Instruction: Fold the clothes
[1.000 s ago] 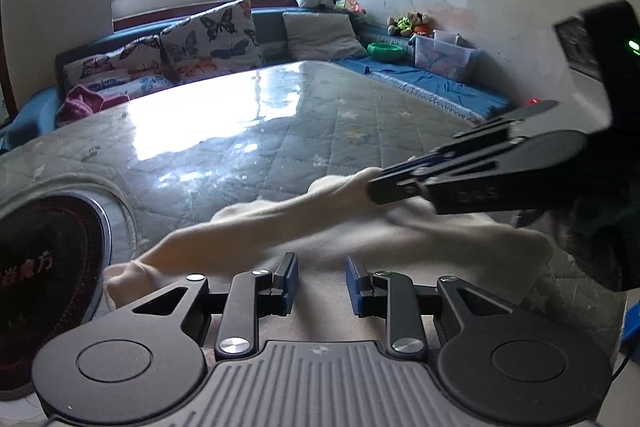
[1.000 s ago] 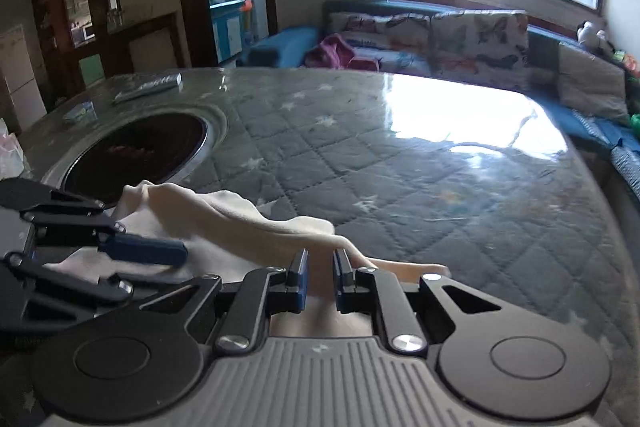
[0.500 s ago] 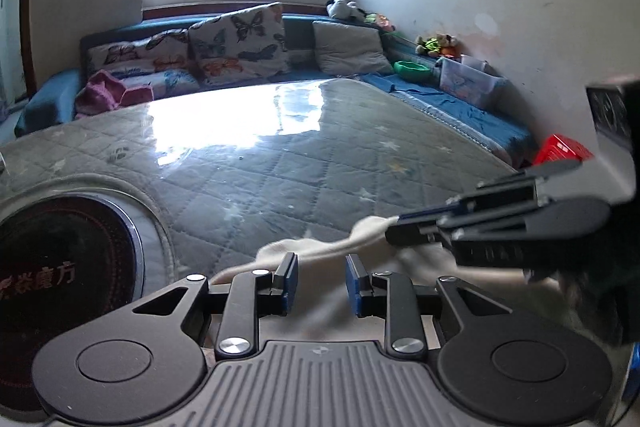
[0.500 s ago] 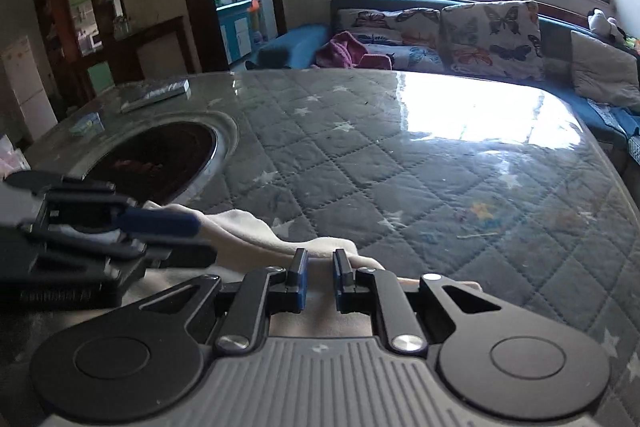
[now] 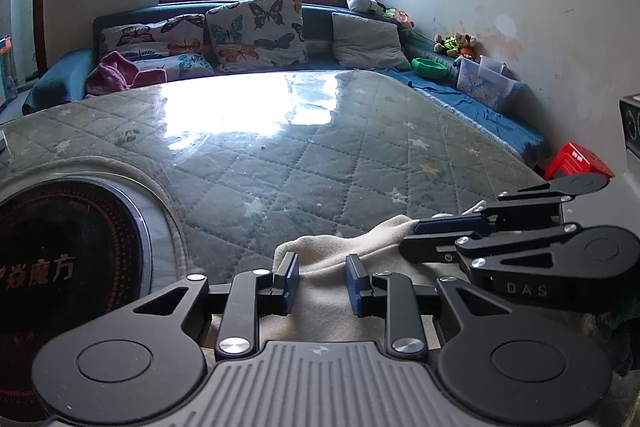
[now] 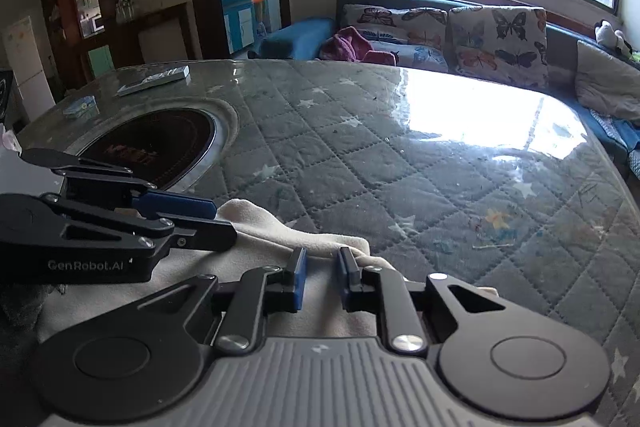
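Right wrist view: the cream garment (image 6: 256,227) lies bunched at the near edge of the bench (image 6: 400,155), beside the round dark inset (image 6: 160,151). Right gripper (image 6: 322,267) fingers have just been opening, their pads now clear of the fold between them. Left gripper (image 5: 322,277) fingers stand apart over the cloth, gripping nothing. Since a second ago the spread garment has drawn in, so this fold looks laid.
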A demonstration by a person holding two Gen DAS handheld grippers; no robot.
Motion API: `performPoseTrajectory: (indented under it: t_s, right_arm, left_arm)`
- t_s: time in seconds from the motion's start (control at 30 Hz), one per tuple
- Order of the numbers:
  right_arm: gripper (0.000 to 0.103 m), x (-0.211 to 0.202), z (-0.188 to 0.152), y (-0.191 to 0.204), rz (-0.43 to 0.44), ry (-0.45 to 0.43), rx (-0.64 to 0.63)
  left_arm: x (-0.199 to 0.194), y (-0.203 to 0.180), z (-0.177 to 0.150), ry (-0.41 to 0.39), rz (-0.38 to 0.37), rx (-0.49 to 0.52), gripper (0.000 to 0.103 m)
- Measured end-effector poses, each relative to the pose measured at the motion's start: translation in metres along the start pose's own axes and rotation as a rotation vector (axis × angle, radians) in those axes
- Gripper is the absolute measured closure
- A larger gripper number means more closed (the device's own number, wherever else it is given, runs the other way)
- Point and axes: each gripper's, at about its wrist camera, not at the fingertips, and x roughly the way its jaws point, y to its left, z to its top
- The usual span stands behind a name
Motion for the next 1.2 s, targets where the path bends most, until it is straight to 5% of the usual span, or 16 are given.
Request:
performPoseTrajectory:
  t_s: [0.47,0.77,1.2]
  right_arm:
    - [0.078,-0.042,-0.014,0.015,0.004,-0.047,-0.020]
    - [0.076,-0.054,-0.035,0.018,-0.024,-0.035,-0.027]
    - [0.076,-0.080,-0.068,0.024,-0.119,-0.098,-0.013]
  left_arm:
    - [-0.062,0.016,-0.025,-0.065,0.007,-0.017,0.077]
    - [-0.051,0.033,-0.039,-0.024,0.069,-0.065,0.077]
    - [-0.053,-0.013,-0.037,-0.043,0.002,0.017,0.078]
